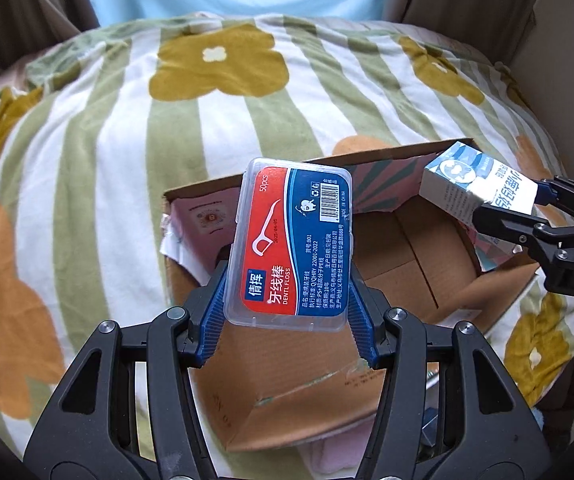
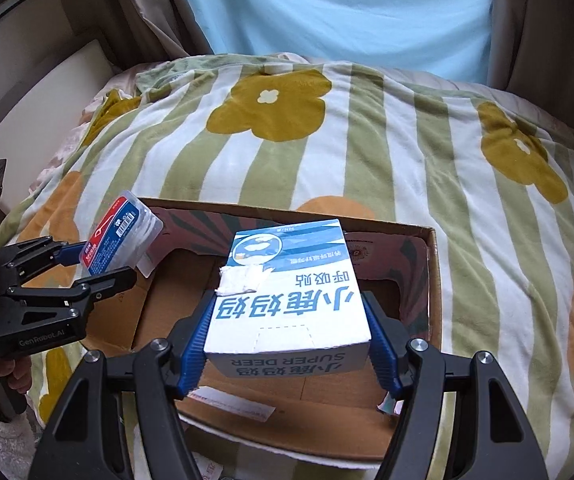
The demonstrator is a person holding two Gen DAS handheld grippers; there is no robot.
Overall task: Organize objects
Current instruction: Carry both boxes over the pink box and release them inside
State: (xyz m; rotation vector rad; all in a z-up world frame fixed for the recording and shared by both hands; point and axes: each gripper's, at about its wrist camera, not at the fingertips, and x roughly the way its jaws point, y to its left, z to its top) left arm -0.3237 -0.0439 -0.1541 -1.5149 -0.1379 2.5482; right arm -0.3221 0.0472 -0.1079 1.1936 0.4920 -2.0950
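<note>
My left gripper (image 1: 287,284) is shut on a clear plastic dental floss box (image 1: 293,244) with a red and blue label, held above the near left part of an open cardboard box (image 1: 415,256). My right gripper (image 2: 289,320) is shut on a white and blue carton (image 2: 291,292) with Chinese print, held above the same cardboard box (image 2: 431,264). In the left wrist view the carton (image 1: 475,184) and right gripper (image 1: 527,212) hang over the box's right side. In the right wrist view the floss box (image 2: 121,236) and left gripper (image 2: 99,264) are at the box's left edge.
The cardboard box rests on a bed covered by a green-and-white striped blanket (image 1: 127,128) with yellow and orange flowers. A light blue curtain (image 2: 347,12) hangs behind the bed. A hand (image 2: 3,376) grips the left tool's handle.
</note>
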